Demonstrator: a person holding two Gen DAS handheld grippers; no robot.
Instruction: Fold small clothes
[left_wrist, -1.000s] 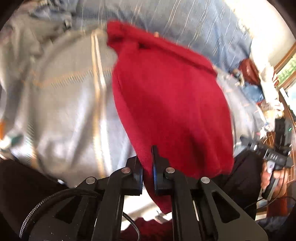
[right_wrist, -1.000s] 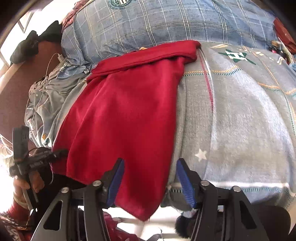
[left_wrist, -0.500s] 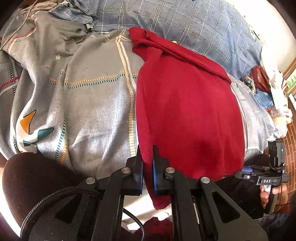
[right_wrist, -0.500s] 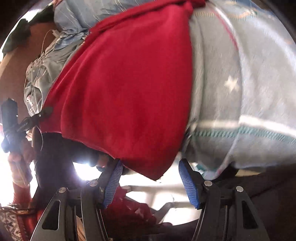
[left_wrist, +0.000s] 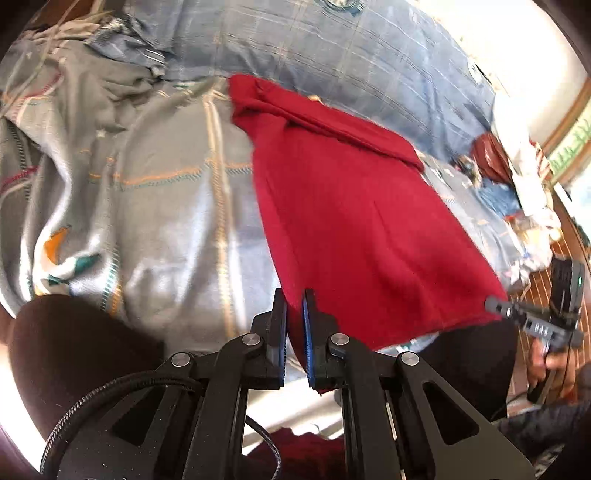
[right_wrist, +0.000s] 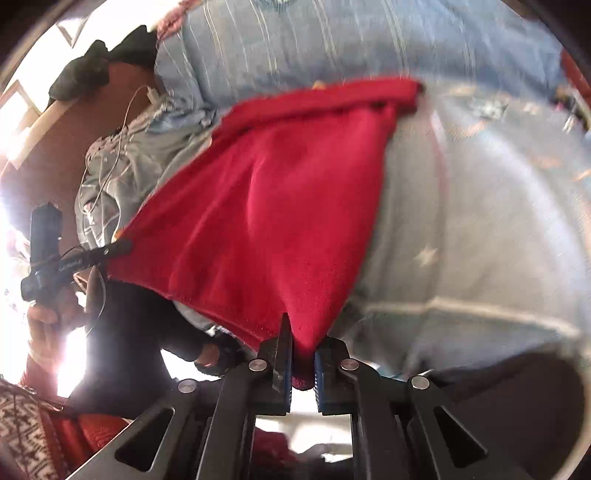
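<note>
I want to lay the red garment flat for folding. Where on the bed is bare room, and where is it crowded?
Bare patch: grey patterned sheet left of the red garment, in the left view. Another grey stretch lies on its other side, in the right view. Crowded: rumpled bedding at far left and the clutter pile at far right. Both hand-held grippers grip its near corners.

Left tongs (left_wrist: 294, 314) and right tongs (right_wrist: 303, 345) both clamped nearly closed.

The red cloth's (right_wrist: 266, 221) gripped corner is hidden between the right gripper's (right_wrist: 302, 356) fingers; bedding (right_wrist: 480, 203) blurred.
</note>
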